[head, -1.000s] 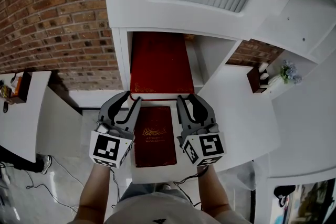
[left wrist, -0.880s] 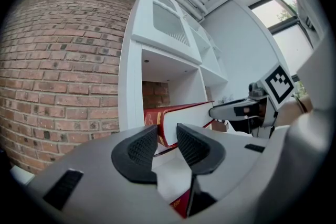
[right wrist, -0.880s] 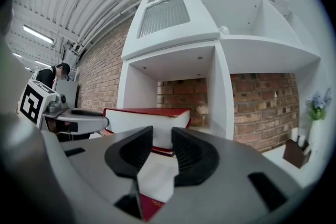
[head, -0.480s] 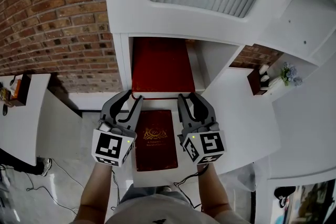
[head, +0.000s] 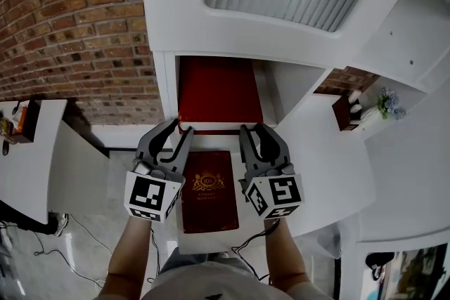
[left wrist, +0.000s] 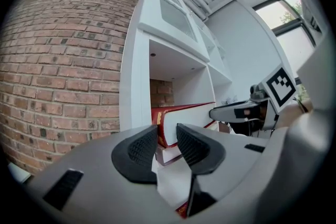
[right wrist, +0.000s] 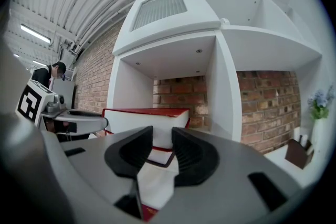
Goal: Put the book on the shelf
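a: nearest first: where is the book?
b: the book (head: 209,190) lies flat, cover up, on a white stand (head: 207,241) just before the person, not yet on the shelf (head: 165,84); its long axis runs away from the person, straight toward the open bay

a: and the tongs?
b: the left gripper (head: 181,127) flanks the book's left edge and the right gripper (head: 251,128) its right edge; each has its jaws apart with nothing between them. neither is clearly nearer. in the head view the tips show beyond the book's far end, so the book lies behind and inboard of both, and a grasp likely calls for drawing back and turning inward

a: what does one view add to another?
b: the head view gives the whole cover, but only the top of the red stack (head: 219,89) in the bay. the gripper views show just a red corner of the book below the jaws, yet reveal the stack as a thick volume on a thinner one, with headroom above; farthest, the brick wall (head: 70,24)
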